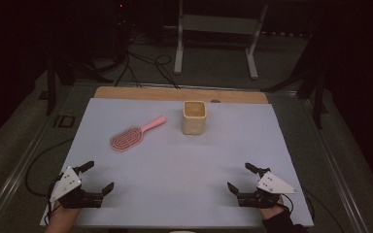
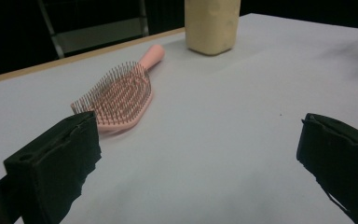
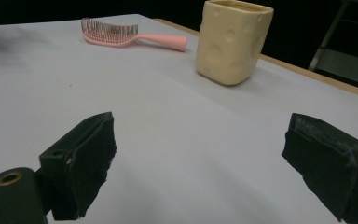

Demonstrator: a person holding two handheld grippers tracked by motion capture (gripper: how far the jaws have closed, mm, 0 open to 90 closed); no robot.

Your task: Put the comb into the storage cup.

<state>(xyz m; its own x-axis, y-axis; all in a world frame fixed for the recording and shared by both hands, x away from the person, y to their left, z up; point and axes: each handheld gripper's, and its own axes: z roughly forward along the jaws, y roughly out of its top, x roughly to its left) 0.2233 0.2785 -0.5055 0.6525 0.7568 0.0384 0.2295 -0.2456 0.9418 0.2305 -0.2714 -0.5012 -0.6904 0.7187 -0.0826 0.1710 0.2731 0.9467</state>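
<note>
Pink plastic paddle hairbrush (image 1: 126, 138) lies bristles-up on the pale lavender sheet (image 1: 184, 165) that covers the counter, left of centre, handle pointing up-right toward the far edge. Just beyond the handle end and to its right stands a cream-yellow square-sided cup with rounded dimples like cheese holes (image 1: 194, 117), upright, apart from the brush. A strip of bare wooden counter edge (image 1: 141, 93) shows past the sheet's far side.

Between each claw and the brush or cup: open sheet, nothing standing in the way. Behind the counter, on the dark floor, a white metal stand (image 1: 216, 34) and loose black cables (image 1: 145, 65).

Cup: the high view looks into the mouth and shows a tan inner wall; whether it holds anything cannot be told. The right gripper view gives the dimpled side relief, which the high view does not resolve. The left gripper view shows the brush's bristle rows and only the cup's lower body, cropped at the top.

Left claw (image 1: 98, 176): near-left corner of the sheet, jaws spread wide, nothing between them; brush ahead of it, well apart. Right claw (image 1: 239, 177): near-right corner, jaws likewise spread wide, holding nothing; cup ahead, well apart.
</note>
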